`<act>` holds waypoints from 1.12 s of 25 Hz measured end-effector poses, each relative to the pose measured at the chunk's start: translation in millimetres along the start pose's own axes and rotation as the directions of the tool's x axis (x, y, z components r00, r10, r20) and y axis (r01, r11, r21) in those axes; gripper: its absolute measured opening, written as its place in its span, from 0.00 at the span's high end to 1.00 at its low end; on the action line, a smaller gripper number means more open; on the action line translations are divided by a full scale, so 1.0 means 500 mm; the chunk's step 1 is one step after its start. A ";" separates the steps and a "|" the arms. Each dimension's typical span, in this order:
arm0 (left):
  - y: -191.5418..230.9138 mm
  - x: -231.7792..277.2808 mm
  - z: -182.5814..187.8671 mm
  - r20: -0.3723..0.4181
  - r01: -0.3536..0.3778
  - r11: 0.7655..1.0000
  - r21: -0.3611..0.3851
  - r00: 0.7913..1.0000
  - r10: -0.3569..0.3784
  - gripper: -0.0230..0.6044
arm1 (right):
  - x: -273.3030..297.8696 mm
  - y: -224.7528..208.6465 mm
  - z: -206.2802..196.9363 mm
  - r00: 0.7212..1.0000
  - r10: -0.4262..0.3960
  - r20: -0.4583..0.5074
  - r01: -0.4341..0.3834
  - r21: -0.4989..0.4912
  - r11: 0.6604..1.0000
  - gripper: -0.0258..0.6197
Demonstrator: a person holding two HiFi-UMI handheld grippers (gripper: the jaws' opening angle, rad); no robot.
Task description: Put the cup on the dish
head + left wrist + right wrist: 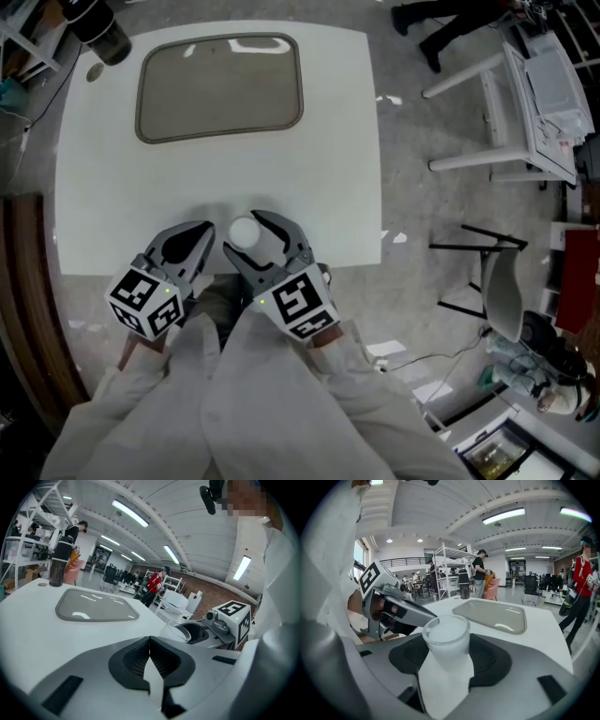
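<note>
A small clear cup [244, 232] [446, 632] stands upright near the white table's front edge, between the jaws of my right gripper [247, 236] [446, 649], which is shut on it. The dish [220, 86] [492, 613], a shallow grey-beige rectangular tray, lies empty at the far side of the table, well beyond the cup. My left gripper [201, 232] [150, 641] sits just left of the cup, its jaws shut with nothing between them. From the left gripper view the cup [176, 632] and the right gripper [220, 625] show at the right, the dish [96, 606] ahead.
A dark bottle [98, 28] [56, 564] stands at the table's far left corner, beside the dish. To the right of the table [347, 169] are a white rack [525, 103] and a chair [502, 291] on the floor. People stand in the background.
</note>
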State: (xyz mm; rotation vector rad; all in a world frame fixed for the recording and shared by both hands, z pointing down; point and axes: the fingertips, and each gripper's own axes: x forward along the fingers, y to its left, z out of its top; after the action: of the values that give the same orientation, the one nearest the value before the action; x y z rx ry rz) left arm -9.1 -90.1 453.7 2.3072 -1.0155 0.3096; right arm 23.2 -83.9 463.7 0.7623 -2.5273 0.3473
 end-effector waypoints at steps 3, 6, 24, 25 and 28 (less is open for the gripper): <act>-0.007 -0.008 0.039 0.033 -0.004 0.999 0.035 0.999 0.003 0.95 | -0.017 -0.006 0.023 1.000 -0.009 0.018 0.010 -0.013 1.000 0.55; -0.008 -0.019 0.068 0.057 -0.012 0.998 0.067 0.998 0.008 0.95 | -0.029 -0.011 0.048 0.999 -0.019 0.033 0.020 -0.034 0.999 0.55; -0.011 -0.031 0.169 0.157 -0.033 0.990 0.134 0.988 0.012 0.95 | -0.054 -0.058 0.154 0.988 -0.064 0.140 0.068 -0.024 0.997 0.55; -0.010 -0.029 0.170 0.161 -0.036 0.991 0.132 0.987 0.014 0.95 | -0.055 -0.061 0.156 0.987 -0.066 0.144 0.071 -0.026 0.997 0.55; -0.007 -0.023 0.170 0.166 -0.041 0.991 0.130 0.986 0.019 0.95 | -0.057 -0.066 0.161 0.986 -0.067 0.154 0.074 -0.036 0.997 0.55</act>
State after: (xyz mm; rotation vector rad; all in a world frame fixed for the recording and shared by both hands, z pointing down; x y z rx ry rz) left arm -16.5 -132.6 379.7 2.4723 -1.1423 0.2075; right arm 33.7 -127.1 383.8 0.8908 -2.6330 0.2194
